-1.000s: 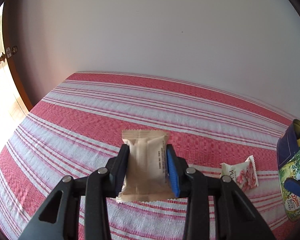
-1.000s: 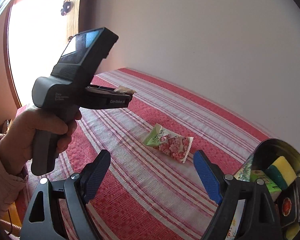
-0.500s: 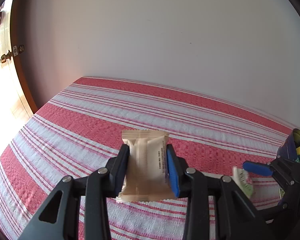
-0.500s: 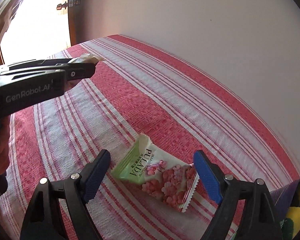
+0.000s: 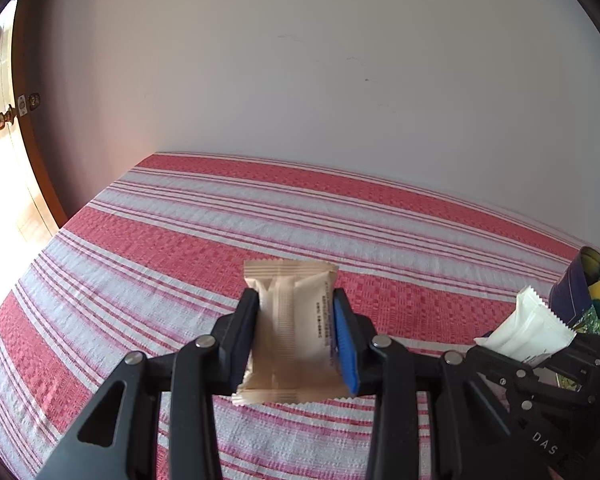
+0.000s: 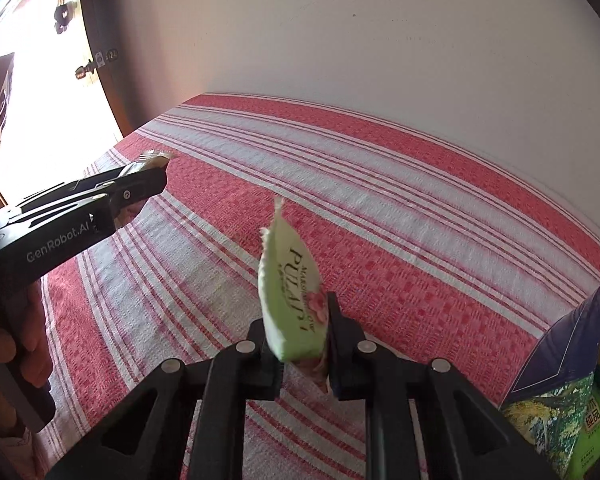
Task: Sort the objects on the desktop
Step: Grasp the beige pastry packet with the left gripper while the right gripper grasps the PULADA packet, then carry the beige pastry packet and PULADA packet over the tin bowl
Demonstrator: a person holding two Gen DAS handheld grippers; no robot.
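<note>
Black plastic grippers (image 5: 296, 336) with silver screws, blue finger pads (image 5: 342, 344), white "GenRobot.AI" lettering lower left; bare skin on hand (image 6: 16, 356).

You have a beige snack packet (image 5: 290, 328) pinched at its two long sides and held clear above the red-and-white striped cloth; its back faces you, with a vertical seam down the middle, a column of small dark print near its right edge, and crimped, serrated ends at top and bottom. Your other item is a green snack packet (image 6: 294, 300) lettered "PULADA" with pink blossoms, clamped at its lower part and standing on end, its torn-looking serrated top tilted slightly left. From the left wrist view you see only that packet's white back (image 5: 528, 330), raised just beside the tin at the right edge.
</note>
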